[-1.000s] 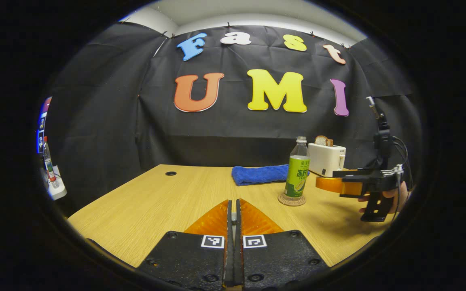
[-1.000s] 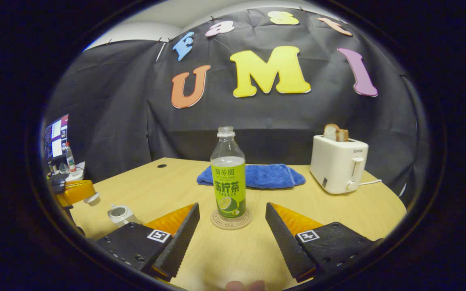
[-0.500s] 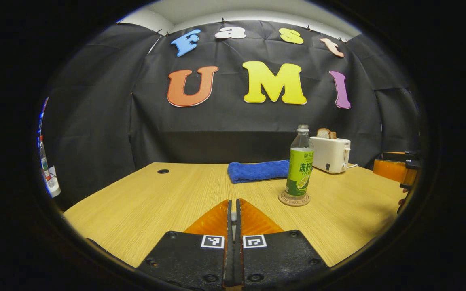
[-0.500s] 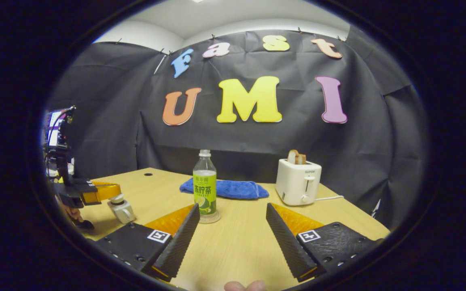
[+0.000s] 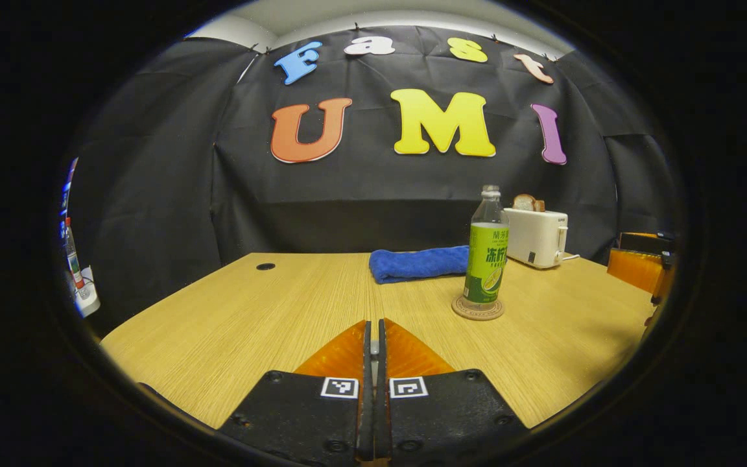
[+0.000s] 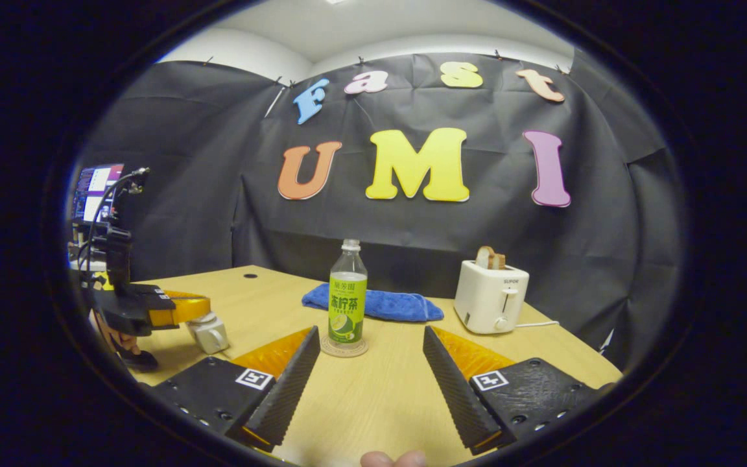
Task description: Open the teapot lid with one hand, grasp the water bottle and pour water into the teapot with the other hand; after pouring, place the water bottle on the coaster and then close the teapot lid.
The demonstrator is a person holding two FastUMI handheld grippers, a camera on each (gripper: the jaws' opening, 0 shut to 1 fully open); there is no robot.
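Left gripper (image 5: 373, 363): my fingers are pressed together; in the right gripper view they sit over the teapot (image 6: 210, 332), though I cannot tell whether they pinch its lid.
Right gripper (image 6: 368, 370): my fingers are spread wide, holding nothing.
Water bottle (image 6: 347, 300): upright on the coaster (image 6: 343, 348), uncapped, well apart from the teapot.
Table (image 5: 250, 311): blue towel (image 5: 419, 263) behind the bottle, white toaster (image 6: 491, 298) to its right.

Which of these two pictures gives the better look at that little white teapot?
The right gripper view. There the teapot sits on the table at the left, under the tip of the other pair of tongs, which hides its top. The left gripper view looks over the table toward the bottle and toaster instead.
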